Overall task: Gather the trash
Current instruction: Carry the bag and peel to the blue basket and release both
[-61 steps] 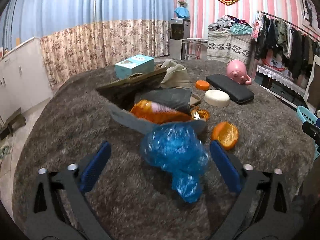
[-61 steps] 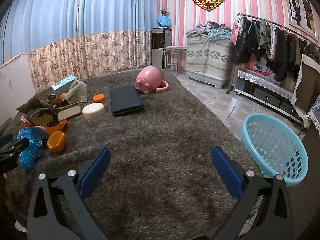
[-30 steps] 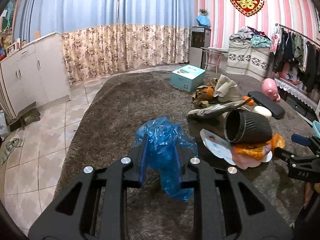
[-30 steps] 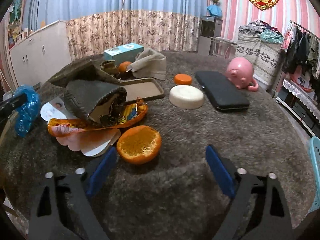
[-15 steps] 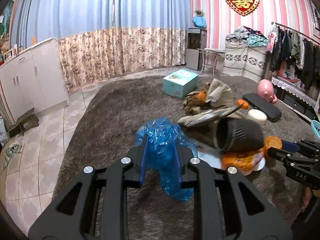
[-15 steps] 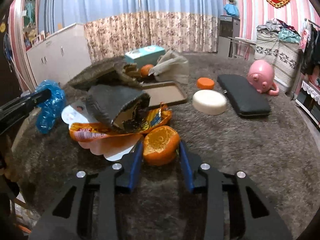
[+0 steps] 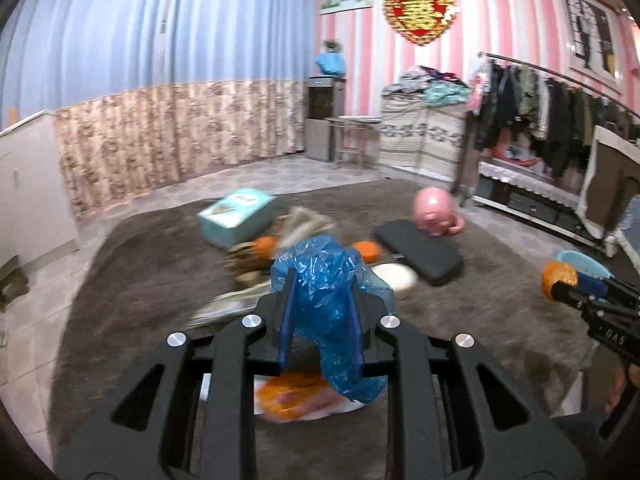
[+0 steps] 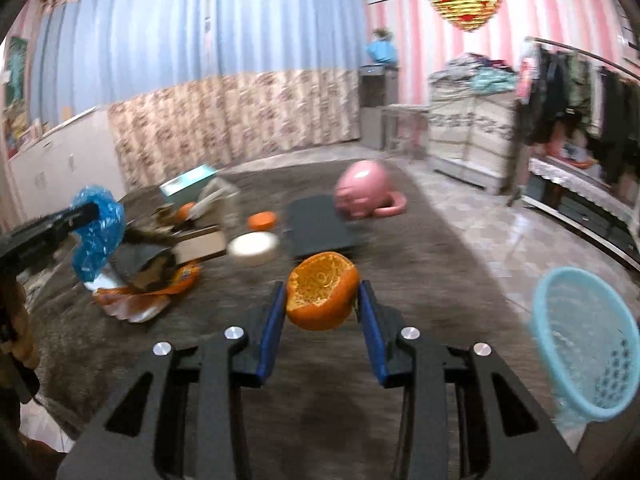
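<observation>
My left gripper (image 7: 322, 312) is shut on a crumpled blue plastic bag (image 7: 330, 300), held above the grey carpeted surface (image 7: 140, 264). From the right wrist view the same blue plastic bag (image 8: 96, 232) hangs at the far left. My right gripper (image 8: 322, 312) is shut on a hollow orange peel half (image 8: 322, 290), lifted off the carpet; in the left wrist view the orange peel half (image 7: 559, 276) shows at the right edge. A light blue basket (image 8: 580, 340) stands on the floor to the lower right. Orange wrappers and paper (image 8: 140, 292) still lie on the carpet.
On the carpet lie a black case (image 8: 318, 226), a pink pig-shaped figure (image 8: 362, 190), a white round puck (image 8: 254, 248), an orange lid (image 8: 262, 221), a teal box (image 7: 236, 216) and a beige cloth (image 8: 218, 200). A clothes rack (image 7: 560, 120) stands at the right.
The right gripper closed on the orange peel half and lifted it off the carpet. Both grippers rose and swung right, toward the blue basket, the left still holding the blue bag.
</observation>
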A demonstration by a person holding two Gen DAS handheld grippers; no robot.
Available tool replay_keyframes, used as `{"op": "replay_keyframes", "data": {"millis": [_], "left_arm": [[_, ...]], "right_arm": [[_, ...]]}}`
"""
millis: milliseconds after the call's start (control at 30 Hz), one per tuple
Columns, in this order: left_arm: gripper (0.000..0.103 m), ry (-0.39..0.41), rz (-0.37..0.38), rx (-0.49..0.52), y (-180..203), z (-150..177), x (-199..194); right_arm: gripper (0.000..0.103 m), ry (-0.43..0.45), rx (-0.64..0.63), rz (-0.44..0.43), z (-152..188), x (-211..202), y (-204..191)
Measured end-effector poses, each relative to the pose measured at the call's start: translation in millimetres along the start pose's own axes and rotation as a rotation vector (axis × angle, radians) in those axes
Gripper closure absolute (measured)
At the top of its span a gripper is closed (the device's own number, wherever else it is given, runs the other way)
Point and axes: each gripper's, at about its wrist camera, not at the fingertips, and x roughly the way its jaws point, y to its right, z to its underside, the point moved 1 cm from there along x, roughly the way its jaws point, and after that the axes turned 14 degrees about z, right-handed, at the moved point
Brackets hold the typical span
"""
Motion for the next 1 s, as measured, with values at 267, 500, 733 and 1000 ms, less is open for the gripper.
{"op": "replay_keyframes", "data": {"millis": [267, 500, 733, 1000], "left_arm": [[0.082, -0.017, 0.165, 0.095, 96, -5, 39], [0.082, -0.011, 0.309, 0.164, 179, -10, 73], [0.082, -0.056, 0.444, 0.176, 251, -7, 120], [0.082, -0.146, 0.582, 0.193, 320, 4, 180]], "right_arm": [[0.066, 0.007, 0.128, 0.156, 2, -11, 104], [0.066, 0.0, 0.192, 0.312, 12, -17, 179], [0.066, -0.001, 0.296, 0.405, 22, -16, 245], [0.066, -0.018, 0.344, 0.465, 35, -7, 283]]}}
